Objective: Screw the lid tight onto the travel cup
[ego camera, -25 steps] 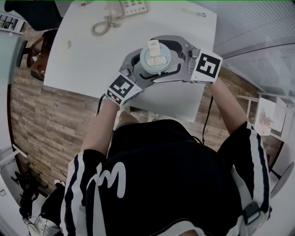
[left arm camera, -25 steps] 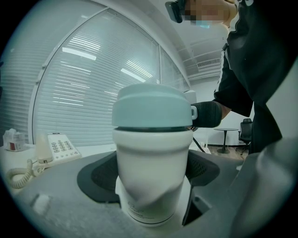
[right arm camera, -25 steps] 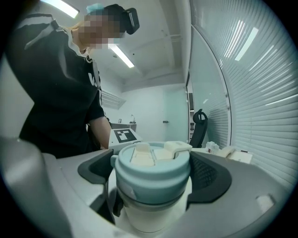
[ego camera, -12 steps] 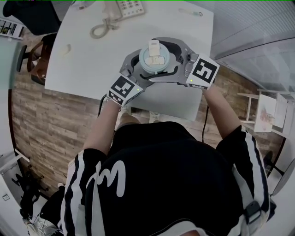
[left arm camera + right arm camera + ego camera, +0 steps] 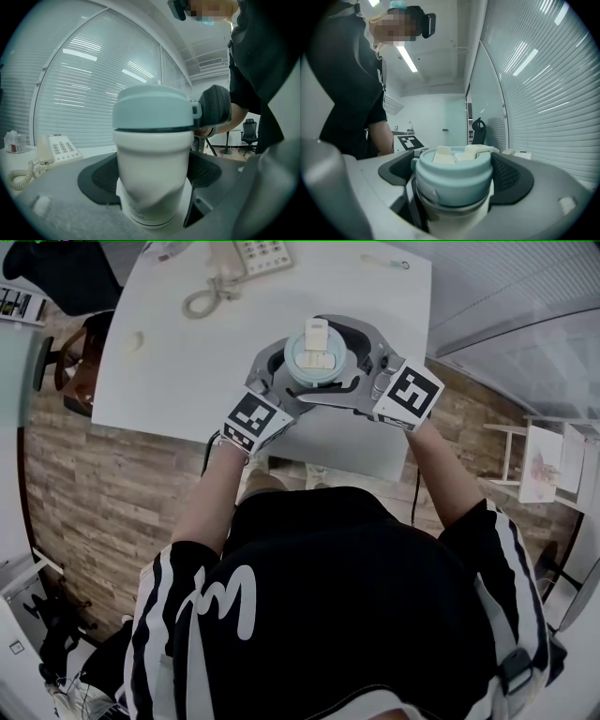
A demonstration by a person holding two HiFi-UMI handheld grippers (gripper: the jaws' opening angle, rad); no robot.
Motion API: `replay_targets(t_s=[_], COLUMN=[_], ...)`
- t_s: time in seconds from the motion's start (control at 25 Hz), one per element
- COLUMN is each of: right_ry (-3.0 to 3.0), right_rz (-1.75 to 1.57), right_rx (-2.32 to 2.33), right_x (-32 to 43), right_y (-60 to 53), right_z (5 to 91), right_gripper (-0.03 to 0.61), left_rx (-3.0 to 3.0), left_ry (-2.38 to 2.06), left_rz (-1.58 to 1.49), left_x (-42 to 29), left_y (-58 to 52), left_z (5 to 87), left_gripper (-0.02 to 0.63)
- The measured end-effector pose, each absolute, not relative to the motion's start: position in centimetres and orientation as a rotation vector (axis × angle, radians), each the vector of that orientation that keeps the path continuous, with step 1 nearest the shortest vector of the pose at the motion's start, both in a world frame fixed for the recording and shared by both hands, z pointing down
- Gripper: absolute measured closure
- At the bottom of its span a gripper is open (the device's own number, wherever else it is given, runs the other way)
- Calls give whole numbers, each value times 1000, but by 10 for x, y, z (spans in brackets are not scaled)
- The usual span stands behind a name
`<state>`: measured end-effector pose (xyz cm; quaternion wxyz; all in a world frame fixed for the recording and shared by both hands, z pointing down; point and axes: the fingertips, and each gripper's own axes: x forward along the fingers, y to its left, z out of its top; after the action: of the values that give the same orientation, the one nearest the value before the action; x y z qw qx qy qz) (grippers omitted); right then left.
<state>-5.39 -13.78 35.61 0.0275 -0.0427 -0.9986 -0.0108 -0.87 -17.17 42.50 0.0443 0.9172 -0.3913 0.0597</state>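
1. Held white plastic travel cup (image 5: 152, 187) upright over white worktop (image 5: 169, 371), left gripper (image 5: 152, 174) fingers (image 5: 101, 177) spread wide, pressed on its body.
2. Clamped pale blue round lid (image 5: 316, 360), seated atop cup, between right gripper (image 5: 453, 176) fingers (image 5: 513, 180).

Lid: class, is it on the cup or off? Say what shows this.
On. The lid sits squarely atop the cup, with only a thin dark seam between; whether it is fully tight cannot be told.

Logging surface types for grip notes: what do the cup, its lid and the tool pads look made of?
Cup: white, smooth, soft sheen, likely plastic or coated metal.
Lid: pale blue-green, matte, moulded edges, probably plastic.
Tool pads: dark, dotted texture, rubber-like.
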Motion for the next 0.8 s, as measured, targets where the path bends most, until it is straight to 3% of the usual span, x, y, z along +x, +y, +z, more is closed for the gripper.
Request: replay_targets(t_s=[0.8], right_ry=[-3068], right_rz=[29], right_rx=[398], right_x=[-58], right_y=[-150], right_z=[347], right_gripper=[80], left_rx=[2811], left_ry=[-1229], left_rz=[166], left_x=[-8], left_y=[-172], left_z=[425], left_gripper=[186])
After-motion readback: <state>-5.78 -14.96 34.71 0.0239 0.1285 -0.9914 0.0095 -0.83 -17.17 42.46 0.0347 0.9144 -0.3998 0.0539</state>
